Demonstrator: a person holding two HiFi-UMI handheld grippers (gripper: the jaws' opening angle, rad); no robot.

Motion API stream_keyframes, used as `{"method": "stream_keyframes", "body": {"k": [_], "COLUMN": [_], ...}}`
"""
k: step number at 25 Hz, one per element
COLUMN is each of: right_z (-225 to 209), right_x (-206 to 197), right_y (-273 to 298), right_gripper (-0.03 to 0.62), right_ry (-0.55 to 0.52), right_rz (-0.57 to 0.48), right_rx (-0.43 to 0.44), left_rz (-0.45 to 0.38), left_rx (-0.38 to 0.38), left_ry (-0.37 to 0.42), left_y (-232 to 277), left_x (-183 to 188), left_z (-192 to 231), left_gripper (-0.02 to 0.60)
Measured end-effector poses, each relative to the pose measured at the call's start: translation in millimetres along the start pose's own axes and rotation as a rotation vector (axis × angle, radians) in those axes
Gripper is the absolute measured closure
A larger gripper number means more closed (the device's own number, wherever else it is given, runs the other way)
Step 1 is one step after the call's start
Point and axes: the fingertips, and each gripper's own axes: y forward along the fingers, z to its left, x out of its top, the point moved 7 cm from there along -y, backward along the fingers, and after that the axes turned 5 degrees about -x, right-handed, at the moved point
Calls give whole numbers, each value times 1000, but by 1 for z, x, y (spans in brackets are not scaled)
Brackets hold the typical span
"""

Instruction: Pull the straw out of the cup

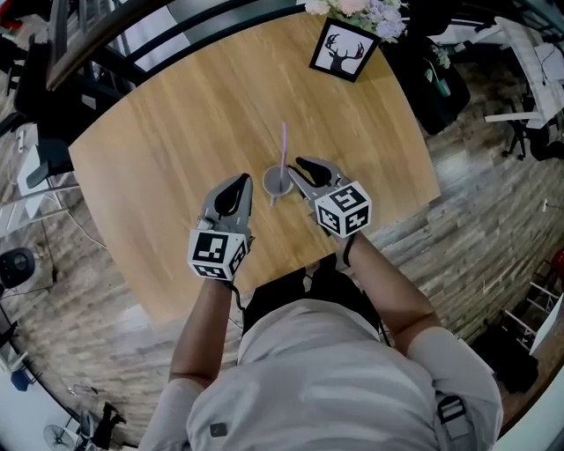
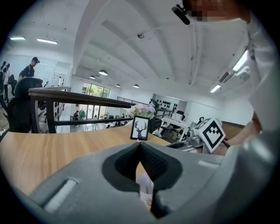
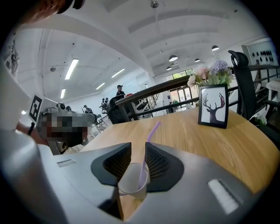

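A small pale cup (image 1: 277,183) stands near the middle of the round wooden table (image 1: 176,141), and a purple straw (image 1: 283,145) rises from it. My right gripper (image 1: 293,179) reaches the cup from the right. In the right gripper view the cup (image 3: 132,180) sits between the two pads, which press its sides, and the straw (image 3: 148,146) leans up through the gap of the right gripper (image 3: 138,145). My left gripper (image 1: 241,181) lies just left of the cup, clear of it. Its jaws are shut together and hold nothing in the left gripper view (image 2: 140,145).
A framed deer picture (image 1: 344,48) and a bunch of flowers (image 1: 361,11) stand at the table's far edge. The person stands at the near edge. Chairs and desks ring the table on the wooden floor.
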Motion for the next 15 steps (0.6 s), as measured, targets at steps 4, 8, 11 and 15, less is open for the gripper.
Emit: {"method": "stream_keyframes", "body": {"k": [4,8,11,15], "right_z": [-5,-9,-10,-10], "right_x": [-13,-24,-29,-32], "right_y": [19,38,47,55], "right_gripper": [484,484,485,512], "right_ry": [11,10,7,2], "right_rz": [30,61,74,83], "right_rx": [5,2,1,-2], "left_rz": [15,27,38,45], "left_rx": [-4,-12,-19,-11], "left_ry": [-9,-23,-34,-54], "left_y": [10,16,18,19], "left_x": [-10,-19,-26,-32], "left_z": [8,12,14,18], "left_gripper": [577,577,577,577]}}
